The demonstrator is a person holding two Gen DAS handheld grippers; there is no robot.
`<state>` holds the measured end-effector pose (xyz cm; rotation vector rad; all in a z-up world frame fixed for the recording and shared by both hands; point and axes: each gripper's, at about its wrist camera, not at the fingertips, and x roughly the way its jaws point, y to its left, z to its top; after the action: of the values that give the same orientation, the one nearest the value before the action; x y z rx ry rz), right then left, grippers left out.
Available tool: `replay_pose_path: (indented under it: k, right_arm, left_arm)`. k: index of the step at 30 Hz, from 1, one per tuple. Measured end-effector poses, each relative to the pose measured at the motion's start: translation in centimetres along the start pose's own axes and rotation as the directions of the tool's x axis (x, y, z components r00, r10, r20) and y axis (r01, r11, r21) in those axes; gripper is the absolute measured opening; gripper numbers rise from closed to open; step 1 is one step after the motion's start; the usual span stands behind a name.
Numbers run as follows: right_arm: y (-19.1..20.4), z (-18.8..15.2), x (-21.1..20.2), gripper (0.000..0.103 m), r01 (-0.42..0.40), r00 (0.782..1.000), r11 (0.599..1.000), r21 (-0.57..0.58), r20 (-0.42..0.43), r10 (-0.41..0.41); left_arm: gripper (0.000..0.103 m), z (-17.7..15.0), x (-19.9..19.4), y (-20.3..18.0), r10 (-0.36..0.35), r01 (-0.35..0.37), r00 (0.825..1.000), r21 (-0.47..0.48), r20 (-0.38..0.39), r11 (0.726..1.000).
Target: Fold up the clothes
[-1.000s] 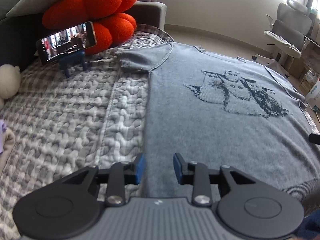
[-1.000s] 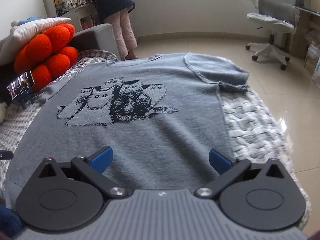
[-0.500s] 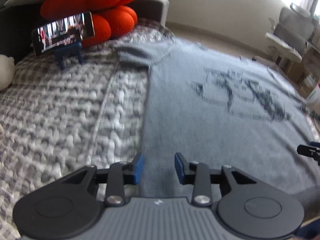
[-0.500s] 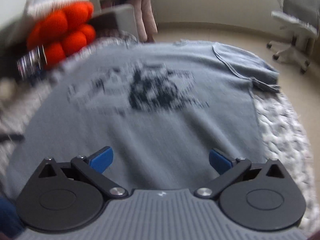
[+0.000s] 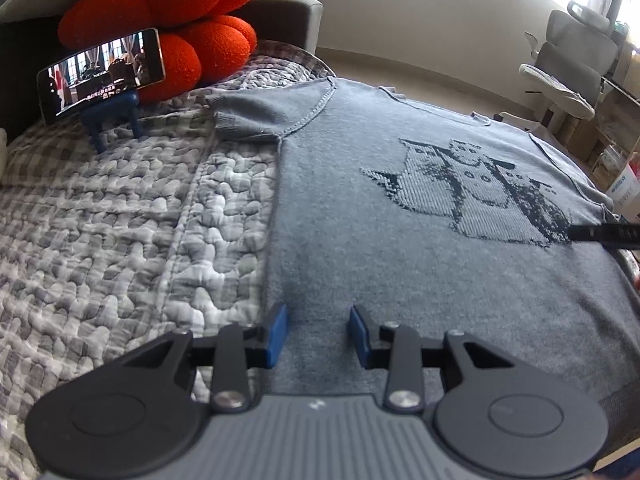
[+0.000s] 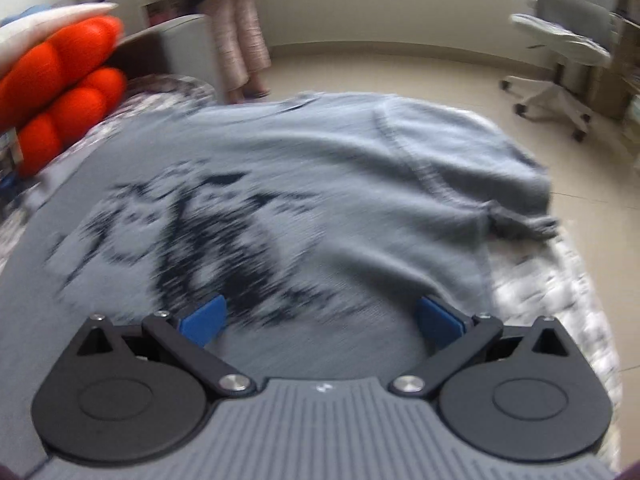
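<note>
A grey short-sleeved knit sweater (image 5: 400,248) with a dark cat pattern lies flat, front up, on a quilted grey checked cover (image 5: 120,220). My left gripper (image 5: 318,334) is open with a narrow gap and empty, low over the sweater's left side edge near the hem. My right gripper (image 6: 320,318) is wide open and empty, above the cat pattern on the sweater (image 6: 320,184); this view is blurred by motion. Its finger shows at the right edge of the left wrist view (image 5: 604,234).
An orange lobed cushion (image 5: 180,16) and a phone on a blue stand (image 5: 102,70) sit at the far left. A white office chair (image 5: 568,68) stands on the floor to the right. A person's legs (image 6: 240,40) are beyond the collar.
My right gripper has moved forward from the hem to over the cat pattern, toward the right sleeve. My left gripper has stayed near the left side edge, shifting slightly. Both stay open.
</note>
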<state>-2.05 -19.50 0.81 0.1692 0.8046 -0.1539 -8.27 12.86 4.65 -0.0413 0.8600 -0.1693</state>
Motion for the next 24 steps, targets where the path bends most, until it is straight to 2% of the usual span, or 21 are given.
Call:
replay_pose_path:
  k: [5, 8, 10, 13, 16, 19, 21, 24]
  right_arm:
    - [-1.9, 1.5, 1.4, 0.103, 0.114, 0.993, 0.993, 0.028, -0.007, -0.114]
    - [-3.0, 1.9, 1.2, 0.102, 0.182, 0.983, 0.975, 0.126, -0.021, -0.18]
    - [-3.1, 1.7, 0.1, 0.099, 0.137, 0.99, 0.975, 0.177, 0.0, -0.139]
    - [-1.2, 1.0, -1.9, 0.099, 0.063, 0.997, 0.992, 0.107, 0.034, -0.067]
    - [1.1, 0.1, -3.1, 0.099, -0.031, 0.999, 0.999, 0.009, 0.019, 0.031]
    - [3.7, -0.9, -3.5, 0.098, -0.137, 0.99, 0.988, -0.071, -0.043, 0.134]
    - [5.5, -1.7, -3.8, 0.098, -0.151, 0.988, 0.979, -0.139, -0.066, 0.143]
    - [7.1, -3.1, -3.7, 0.098, -0.148, 0.986, 0.967, -0.21, -0.113, 0.126]
  left_arm:
    - [0.036, -0.1, 0.0, 0.0, -0.002, 0.002, 1.0, -0.002, -0.003, 1.0]
    - [0.036, 0.0, -0.4, 0.4, -0.008, 0.007, 1.0, -0.025, -0.014, 1.0]
    - [0.036, 0.0, -1.1, 0.7, -0.013, 0.012, 1.0, -0.048, -0.023, 0.999]
    - [0.036, -0.2, -2.3, 1.2, -0.035, 0.034, 0.999, -0.072, -0.019, 0.997]
    - [0.037, -0.5, -3.1, 1.1, -0.056, 0.055, 0.998, -0.074, -0.011, 0.996]
    - [0.038, -1.1, -2.7, 0.7, -0.067, 0.065, 0.997, -0.06, -0.032, 0.996]
    - [0.038, -1.6, -2.0, 0.5, -0.068, 0.065, 0.996, -0.049, -0.051, 0.997]
    - [0.038, -2.3, -2.2, 0.4, -0.054, 0.053, 0.998, -0.016, -0.038, 0.998]
